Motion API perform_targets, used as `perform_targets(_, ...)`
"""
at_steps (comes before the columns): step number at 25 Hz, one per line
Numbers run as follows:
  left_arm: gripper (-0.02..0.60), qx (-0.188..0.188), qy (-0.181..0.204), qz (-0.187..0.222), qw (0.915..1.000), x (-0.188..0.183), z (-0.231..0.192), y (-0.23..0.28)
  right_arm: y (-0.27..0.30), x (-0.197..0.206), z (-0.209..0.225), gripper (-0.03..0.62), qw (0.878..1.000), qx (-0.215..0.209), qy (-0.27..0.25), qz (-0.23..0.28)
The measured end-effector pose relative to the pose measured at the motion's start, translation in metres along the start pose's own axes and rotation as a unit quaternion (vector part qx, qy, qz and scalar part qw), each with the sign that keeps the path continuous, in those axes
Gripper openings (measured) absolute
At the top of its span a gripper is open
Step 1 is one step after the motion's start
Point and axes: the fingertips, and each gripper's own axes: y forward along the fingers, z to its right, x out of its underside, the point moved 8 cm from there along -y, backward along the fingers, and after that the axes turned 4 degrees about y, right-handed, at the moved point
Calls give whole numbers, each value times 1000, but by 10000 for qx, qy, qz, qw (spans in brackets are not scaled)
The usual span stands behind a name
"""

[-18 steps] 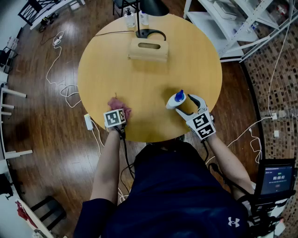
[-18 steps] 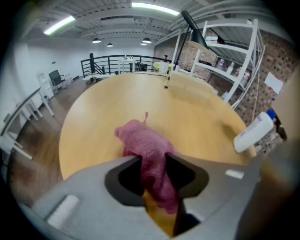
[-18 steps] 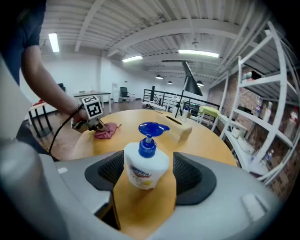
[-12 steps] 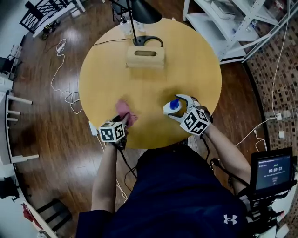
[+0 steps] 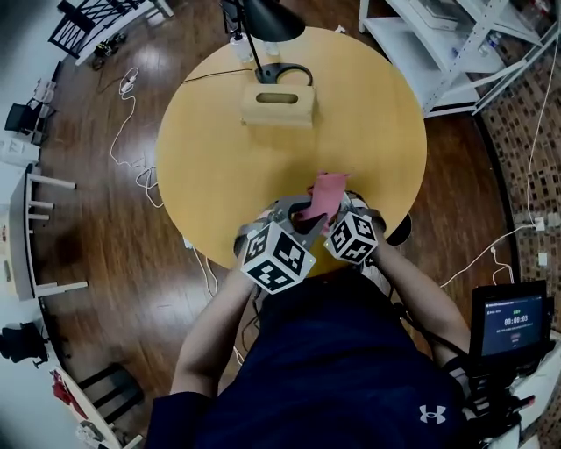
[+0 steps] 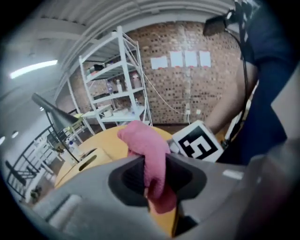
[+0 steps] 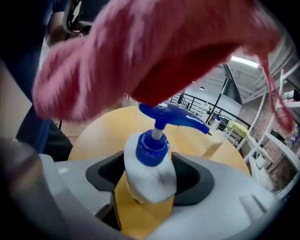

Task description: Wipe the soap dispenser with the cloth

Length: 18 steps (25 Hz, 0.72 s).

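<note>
My right gripper (image 7: pixel 149 180) is shut on the soap dispenser (image 7: pixel 149 174), a white and amber bottle with a blue pump (image 7: pixel 172 117), held over the near edge of the round wooden table (image 5: pixel 219 149). My left gripper (image 6: pixel 153 180) is shut on the pink cloth (image 6: pixel 146 149), which stands up from its jaws. In the head view both grippers meet at the table's front edge, the left gripper (image 5: pixel 298 215) beside the right gripper (image 5: pixel 337 210), with the cloth (image 5: pixel 326 191) hanging over the dispenser's top. The cloth (image 7: pixel 140 51) fills the upper part of the right gripper view, just above the pump.
A wooden tissue box (image 5: pixel 279 107) and a black desk lamp (image 5: pixel 267 26) stand at the table's far side, with small bottles behind. A white shelf unit (image 5: pixel 447 44) stands at the back right. Cables (image 5: pixel 131 167) lie on the floor to the left.
My left gripper has lifted the cloth off the table and carried it right, over the dispenser. My right gripper has drawn the dispenser in toward the table's front edge.
</note>
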Motion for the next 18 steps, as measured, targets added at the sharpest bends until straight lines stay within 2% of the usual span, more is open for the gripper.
perform_targets(2,92,69,269,-486,9984,4,4,10,1,-2,-6,311,9999,51,-92,-79)
perform_targets(4,92,97,246,-792,9965,10,1,16,1,-4,-12,310,9995,102,-263,-145)
perform_targets(7,92,-96,-338,-990,9945,30,-16,12,0,-2,-15,308,9995,183,-181,-177)
perform_targets(9,92,-411,-549,-1268,9896,50,-30,6,-2,-1,-14,308,9997,171,-78,-167)
perform_targets(10,92,-471,-683,-1269,9884,56,-34,1,-3,-1,-14,308,9997,152,-76,-164)
perform_targets(11,92,-406,-942,-1061,9890,55,-37,-5,-3,0,-15,308,9997,134,-100,-163)
perform_targets(13,92,9,-1594,-264,9869,30,-32,-17,-3,0,-15,308,9996,132,-166,-168)
perform_targets(14,92,242,-1721,36,9848,14,-25,-18,-3,1,-15,308,9996,146,-182,-175)
perform_targets(15,92,423,-1616,126,9859,2,-18,-14,-3,1,-14,308,9995,160,-182,-186)
perform_targets(16,94,530,-1322,11,9898,-4,-10,-6,-3,1,-13,308,9995,167,-170,-200)
perform_targets(18,94,514,-643,-495,9954,0,1,16,-1,2,-11,308,9995,157,-128,-223)
